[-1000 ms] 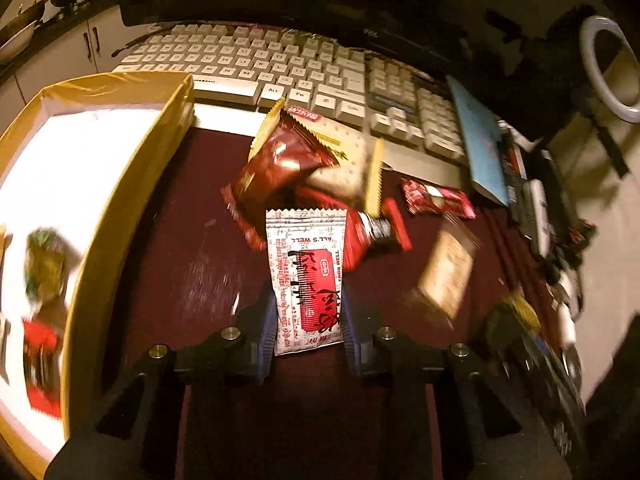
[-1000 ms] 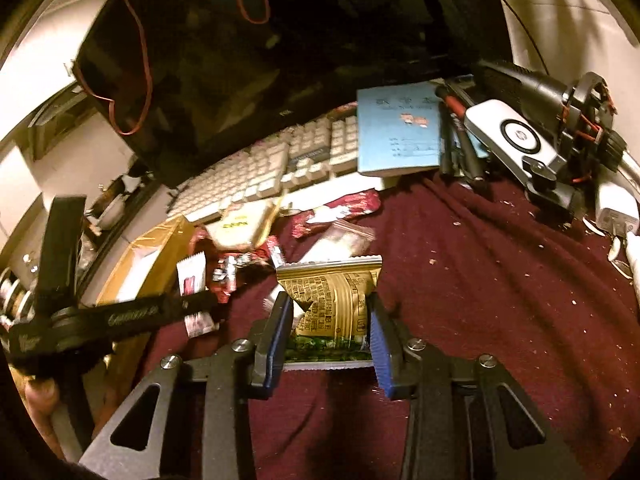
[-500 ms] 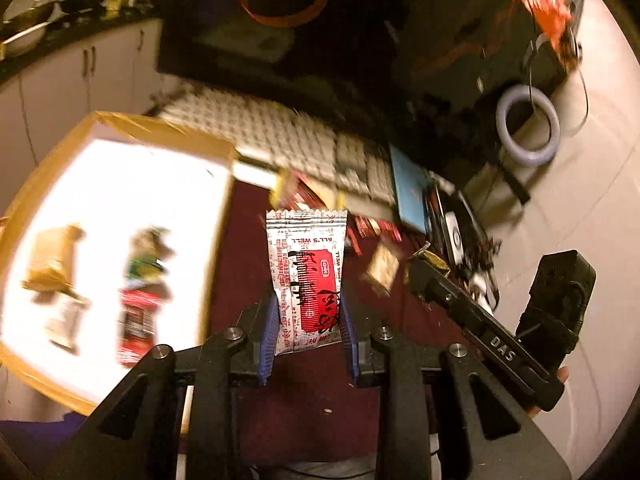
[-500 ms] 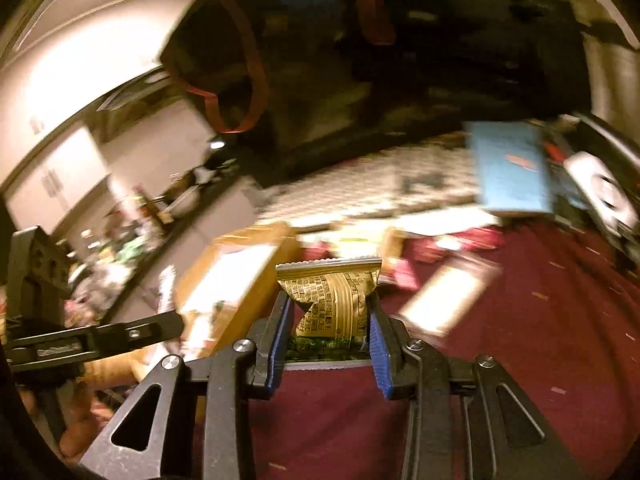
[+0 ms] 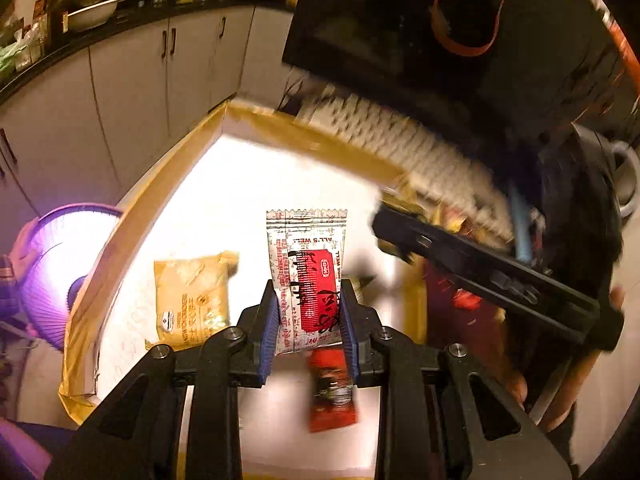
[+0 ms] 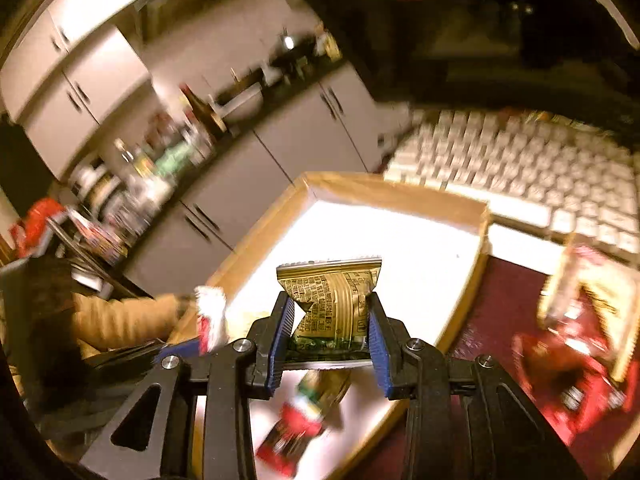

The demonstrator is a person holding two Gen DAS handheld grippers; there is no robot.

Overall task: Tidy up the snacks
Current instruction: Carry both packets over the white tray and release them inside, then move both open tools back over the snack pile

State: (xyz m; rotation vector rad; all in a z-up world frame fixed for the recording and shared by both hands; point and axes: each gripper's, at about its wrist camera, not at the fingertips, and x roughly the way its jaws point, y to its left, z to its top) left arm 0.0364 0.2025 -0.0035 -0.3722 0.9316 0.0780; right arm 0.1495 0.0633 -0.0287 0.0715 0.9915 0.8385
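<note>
My left gripper [image 5: 307, 322] is shut on a white and red snack packet [image 5: 306, 280] and holds it above the cardboard box [image 5: 120, 236]. In the box lie a tan cracker packet [image 5: 192, 300] and a red packet [image 5: 332, 392]. My right gripper [image 6: 328, 334] is shut on a gold snack packet [image 6: 332, 300], held over the same box [image 6: 256, 236], above a red and green packet [image 6: 304, 412]. The right gripper's body [image 5: 492, 276] shows in the left wrist view, and the white and red packet [image 6: 210, 316] shows in the right wrist view.
A white keyboard [image 6: 520, 168] lies behind the box, under a dark monitor [image 5: 440, 32]. More red and tan snacks [image 6: 580, 340] lie on the maroon cloth [image 6: 492, 320] to the right. Kitchen cabinets [image 5: 120, 92] and a fan [image 5: 48, 276] stand beyond the box.
Both grippers have swung left from over the maroon cloth to above the cardboard box, each still holding its packet.
</note>
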